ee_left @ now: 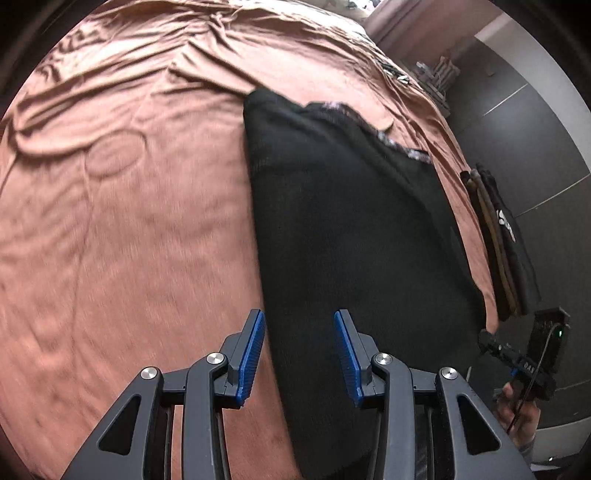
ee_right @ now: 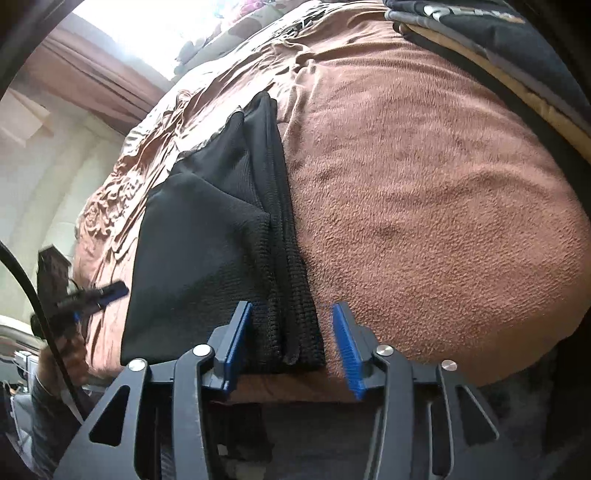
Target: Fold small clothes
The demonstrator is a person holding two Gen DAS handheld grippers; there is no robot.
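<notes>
A black garment (ee_left: pixel 351 229), folded lengthwise into a long strip, lies on the brown bedspread (ee_left: pixel 129 206). My left gripper (ee_left: pixel 299 314) hovers open over the strip's near end, and its blue pads (ee_left: pixel 255 350) touch nothing. In the right wrist view the same garment (ee_right: pixel 207 258) shows its stacked knit edges. My right gripper (ee_right: pixel 291 306) is open around the near right corner, with a gap between the cloth and the right pad (ee_right: pixel 347 343). Each gripper also shows at the other view's edge: the right gripper (ee_left: pixel 532 354) and the left gripper (ee_right: pixel 96 295).
A stack of folded dark and tan clothes (ee_left: pixel 506 240) sits at the bed's right edge, also seen as the stack (ee_right: pixel 498 37) at the top right. A dark tiled floor (ee_left: pixel 535 129) lies beyond the bed. Curtains and a bright window (ee_right: pixel 140 33) are behind.
</notes>
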